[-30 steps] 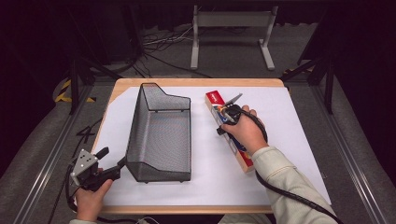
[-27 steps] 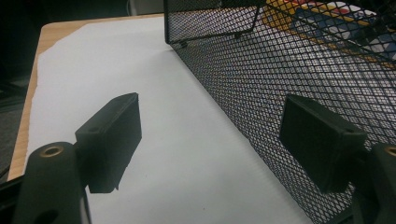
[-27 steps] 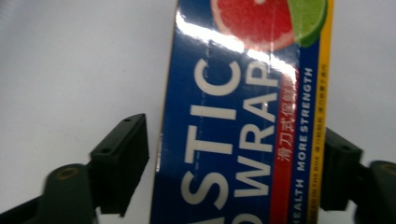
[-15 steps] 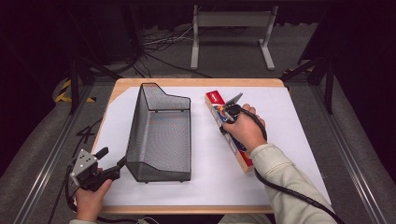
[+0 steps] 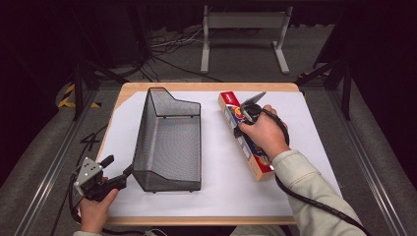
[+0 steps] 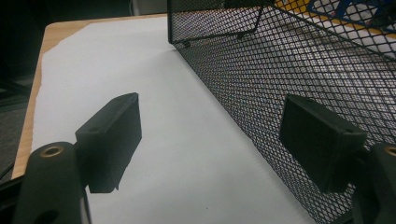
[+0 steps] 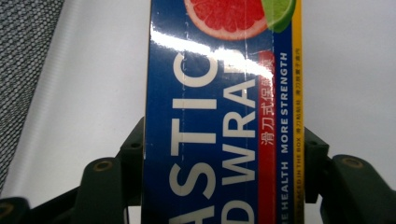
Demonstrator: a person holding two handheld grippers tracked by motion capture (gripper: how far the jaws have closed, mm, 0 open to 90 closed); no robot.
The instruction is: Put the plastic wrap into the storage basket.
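On the white sheet [image 5: 216,187] covering the wooden table [image 5: 206,87], a long plastic wrap box [image 5: 231,109] lies lengthwise right of centre, its red end pointing toward the far edge. Right gripper [image 5: 246,118] sits over the middle of the box; the right hand [image 5: 264,135] covers much of it in the high view. Right gripper view: both black jaws pinch the box [image 7: 219,116] across its narrow width, one pad pressed on each long side, blue face with white lettering and a grapefruit and lime picture between them. The jaws have just been closing, and the box is between them. Whether the box is clear of the sheet I cannot tell.

Black wire mesh basket [image 5: 169,142] stands left of centre, well apart from the box, long axis running near to far, its tall end at the far side.

Left gripper [image 5: 129,172] is held by the left hand [image 5: 93,209] at the table's near left corner, tips pointing at the basket's near left corner. Left gripper view: jaws spread wide, nothing between the pads, the right-hand jaw just in front of the mesh wall [image 6: 280,70]; contact cannot be judged. Grey three-cornered plate [image 5: 87,169] sits on top of the left gripper.
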